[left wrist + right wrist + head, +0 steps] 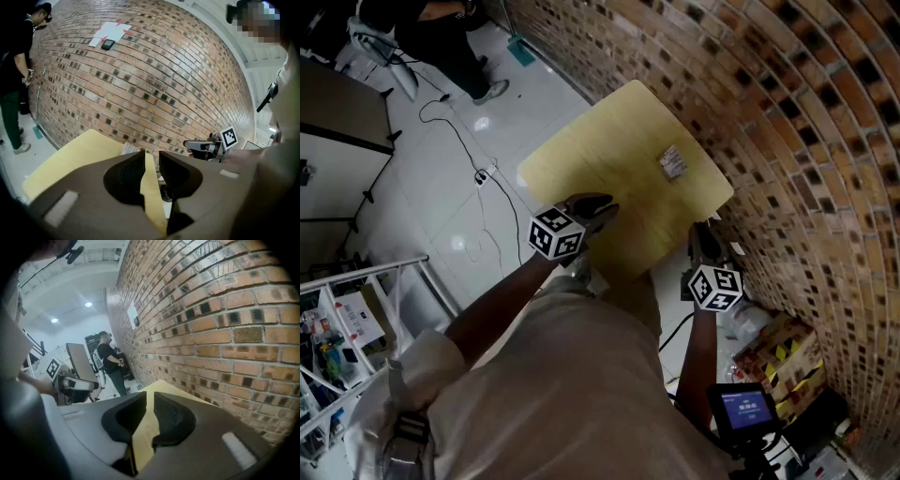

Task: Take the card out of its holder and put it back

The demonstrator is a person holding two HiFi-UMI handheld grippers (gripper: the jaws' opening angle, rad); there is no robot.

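Observation:
A small card in its holder (672, 163) lies on the far part of the yellow table (609, 159), close to the brick wall. In the left gripper view the card in its holder (130, 149) shows as a pale patch just beyond the jaws. My left gripper (602, 205) hovers over the table's near edge, well short of the card; its jaws (151, 153) stand a narrow gap apart with nothing between them. My right gripper (705, 231) is at the table's near right corner beside the wall, its jaws (150, 395) slightly parted and empty. The right gripper view does not show the card.
The brick wall (787, 122) runs along the table's far and right sides. A person in black (450, 37) stands on the white floor beyond the table, with cables (478, 178) nearby. A wire rack (347, 319) is at left; a small screen (745, 410) and boxes (783, 352) sit at lower right.

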